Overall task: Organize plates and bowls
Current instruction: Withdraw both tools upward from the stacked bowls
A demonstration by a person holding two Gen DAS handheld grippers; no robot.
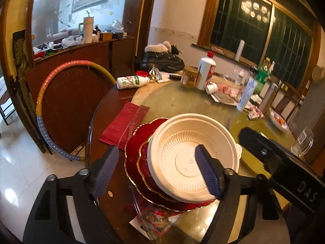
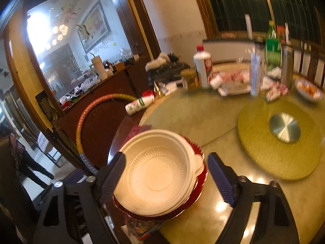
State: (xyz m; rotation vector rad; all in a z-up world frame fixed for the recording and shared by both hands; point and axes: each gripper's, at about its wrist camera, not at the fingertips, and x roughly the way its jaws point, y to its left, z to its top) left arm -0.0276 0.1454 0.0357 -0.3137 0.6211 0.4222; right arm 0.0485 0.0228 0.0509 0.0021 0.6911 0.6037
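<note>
A cream ribbed bowl sits on top of two stacked red scalloped plates with gold rims at the near edge of the round table. My left gripper is open above the stack, its right finger over the bowl's inside and its left finger past the plates' left edge. In the right wrist view the same bowl rests on the red plates. My right gripper is open, with its fingers on either side of the bowl. The right gripper's body shows at the right of the left wrist view.
A yellow-green turntable with a metal hub lies to the right. Bottles, a jar, a glass and a patterned dish crowd the table's far side. A red mat lies left of the plates. A hoop leans on a cabinet.
</note>
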